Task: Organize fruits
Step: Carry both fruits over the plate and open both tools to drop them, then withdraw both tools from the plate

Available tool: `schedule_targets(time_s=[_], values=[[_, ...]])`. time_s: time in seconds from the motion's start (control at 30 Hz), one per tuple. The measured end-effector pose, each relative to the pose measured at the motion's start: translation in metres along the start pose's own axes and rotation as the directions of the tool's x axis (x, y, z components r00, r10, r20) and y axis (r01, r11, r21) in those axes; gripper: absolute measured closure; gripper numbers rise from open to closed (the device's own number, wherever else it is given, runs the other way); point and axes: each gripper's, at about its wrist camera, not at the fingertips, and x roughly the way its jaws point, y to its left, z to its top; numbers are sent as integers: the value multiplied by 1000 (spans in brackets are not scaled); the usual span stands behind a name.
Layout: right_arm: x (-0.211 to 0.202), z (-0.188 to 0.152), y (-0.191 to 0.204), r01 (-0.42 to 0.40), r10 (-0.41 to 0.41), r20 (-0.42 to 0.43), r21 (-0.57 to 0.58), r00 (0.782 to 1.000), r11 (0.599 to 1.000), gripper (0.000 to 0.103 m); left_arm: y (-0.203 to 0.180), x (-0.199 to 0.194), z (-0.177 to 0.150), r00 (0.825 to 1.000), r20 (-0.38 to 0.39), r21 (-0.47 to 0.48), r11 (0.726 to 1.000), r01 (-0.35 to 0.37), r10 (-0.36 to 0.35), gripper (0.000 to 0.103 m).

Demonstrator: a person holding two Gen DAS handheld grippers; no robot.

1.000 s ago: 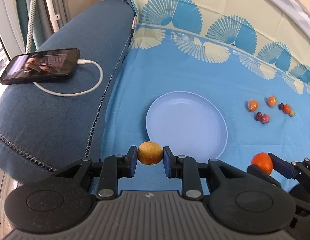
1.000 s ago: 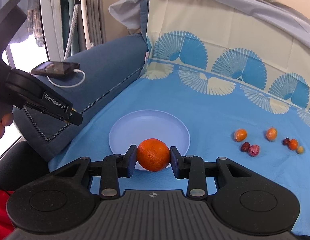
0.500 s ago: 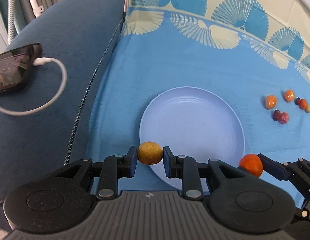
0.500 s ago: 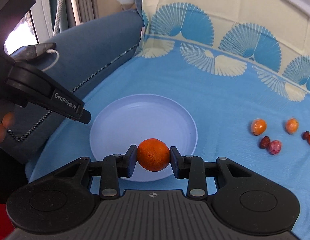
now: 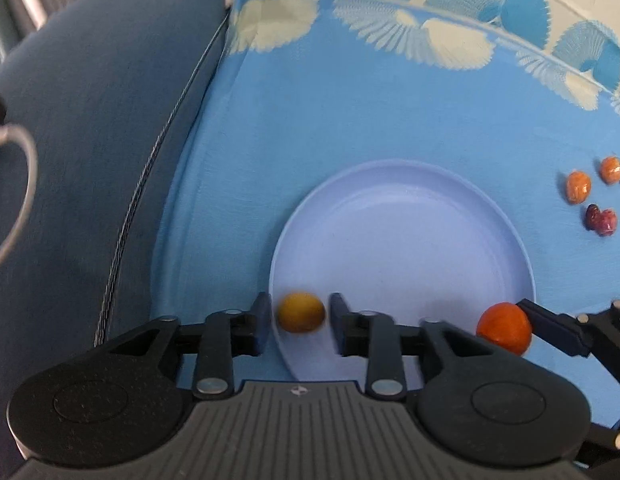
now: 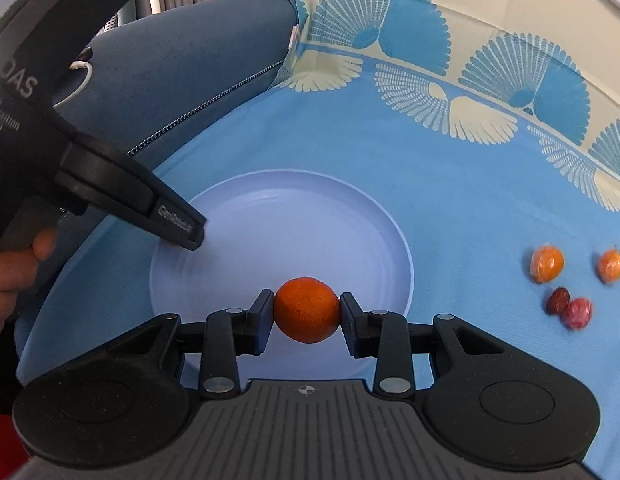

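Observation:
A pale blue plate (image 5: 402, 216) (image 6: 294, 204) lies on the blue cloth. My left gripper (image 5: 298, 320) hangs over the plate's near left rim and its jaws are opening. A small yellow fruit (image 5: 301, 312), blurred, sits between them with a gap to each pad. My right gripper (image 6: 306, 316) is shut on an orange (image 6: 307, 309) above the plate's near side. That orange (image 5: 504, 327) also shows at the right in the left wrist view. In the right wrist view one finger (image 6: 166, 216) of the left gripper reaches over the plate from the left.
Several small orange and red fruits (image 6: 566, 280) (image 5: 590, 196) lie on the cloth right of the plate. A dark blue cushion (image 5: 90, 120) with a white cable (image 5: 26, 184) borders the cloth on the left. A hand (image 6: 14, 276) holds the left gripper.
Both grippers came down closer over the plate. The left jaws have parted and let go of the yellow fruit. The right gripper still holds the orange.

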Motion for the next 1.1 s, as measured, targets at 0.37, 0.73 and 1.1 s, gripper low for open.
schedule_targets(time_s=[0.37, 0.73, 1.1], values=[[-70, -1, -2, 5, -7, 39, 46, 999, 999, 6, 1, -75, -29, 993, 115, 59, 998, -13, 7, 0], [-148, -43, 27, 14, -17, 89, 29, 996, 999, 1, 12, -143, -107, 994, 97, -4, 999, -49, 49, 0], [-195, -61, 28, 41, -50, 193, 52, 980, 998, 1, -5, -195, -124, 974, 215, 27, 996, -81, 73, 0]])
